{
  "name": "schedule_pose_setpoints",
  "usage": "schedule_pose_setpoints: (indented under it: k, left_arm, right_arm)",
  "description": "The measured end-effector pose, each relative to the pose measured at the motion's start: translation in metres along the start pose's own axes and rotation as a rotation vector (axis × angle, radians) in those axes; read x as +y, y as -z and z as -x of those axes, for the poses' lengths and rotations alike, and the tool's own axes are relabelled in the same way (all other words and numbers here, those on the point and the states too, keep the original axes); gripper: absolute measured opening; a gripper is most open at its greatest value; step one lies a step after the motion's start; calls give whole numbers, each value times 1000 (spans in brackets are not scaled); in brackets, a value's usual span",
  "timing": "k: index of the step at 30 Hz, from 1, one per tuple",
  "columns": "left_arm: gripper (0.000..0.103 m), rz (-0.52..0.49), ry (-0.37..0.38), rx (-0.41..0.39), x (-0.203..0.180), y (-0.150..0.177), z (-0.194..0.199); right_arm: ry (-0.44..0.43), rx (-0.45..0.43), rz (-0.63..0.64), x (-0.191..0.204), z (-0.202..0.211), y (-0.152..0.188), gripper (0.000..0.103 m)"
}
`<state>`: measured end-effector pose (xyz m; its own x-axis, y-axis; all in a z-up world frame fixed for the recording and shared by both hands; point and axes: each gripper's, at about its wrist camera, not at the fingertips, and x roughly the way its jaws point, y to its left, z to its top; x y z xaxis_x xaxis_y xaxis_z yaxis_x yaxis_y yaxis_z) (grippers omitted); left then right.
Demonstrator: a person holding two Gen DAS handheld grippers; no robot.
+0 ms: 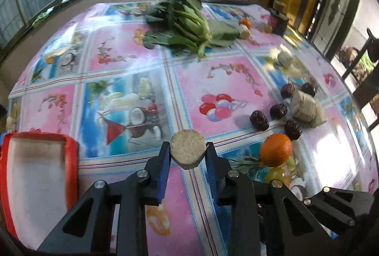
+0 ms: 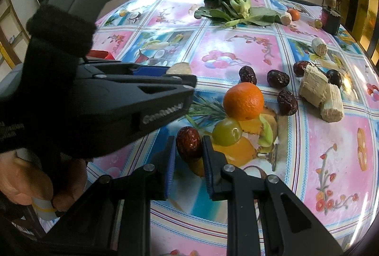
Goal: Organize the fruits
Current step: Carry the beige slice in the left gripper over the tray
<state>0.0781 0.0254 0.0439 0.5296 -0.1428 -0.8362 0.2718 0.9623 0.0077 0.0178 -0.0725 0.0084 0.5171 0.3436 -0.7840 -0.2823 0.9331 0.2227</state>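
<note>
My left gripper point(image 1: 187, 145) is shut on a pale round sugarcane piece point(image 1: 187, 148), its cut end facing the camera, above the patterned tablecloth. The right wrist view shows the same piece point(image 2: 180, 68) held at the left gripper's tip point(image 2: 182, 77). My right gripper point(image 2: 189, 139) is shut on a dark red date point(image 2: 189, 144) low over the cloth. Just beyond it sit a green grape point(image 2: 227, 132) and an orange point(image 2: 244, 101). Several more dates point(image 2: 278, 79) lie near other sugarcane chunks point(image 2: 312, 85). A red tray point(image 1: 71, 161) sits at the near left.
A bunch of leafy greens point(image 1: 187, 21) lies at the far side of the table, with a small orange point(image 2: 293, 14) and another cane piece point(image 2: 286, 18) beside it. A dark jar point(image 2: 331, 19) stands at the far right. A person's hand point(image 2: 21, 177) holds the left gripper.
</note>
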Motion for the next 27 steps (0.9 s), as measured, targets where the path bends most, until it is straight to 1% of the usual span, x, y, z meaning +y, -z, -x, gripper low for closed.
schedule_pose_setpoints:
  k: [3, 9, 16, 21, 27]
  left_arm:
    - [28, 52, -28, -13, 7, 1, 14]
    - [28, 128, -110, -49, 22, 9, 49]
    - [28, 217, -179, -73, 49, 22, 84]
    - [28, 247, -231, -88, 69, 38, 108]
    - [28, 301, -293, -87, 99, 52, 123]
  right_arm:
    - [-3, -3, -4, -1, 1, 0, 23]
    - [-16, -22, -4, 5, 10, -4, 23]
    - [-46, -40, 1, 19, 22, -8, 23]
    - [-71, -55, 22, 37, 29, -13, 23]
    - [-103, -68, 70, 68, 33, -22, 23]
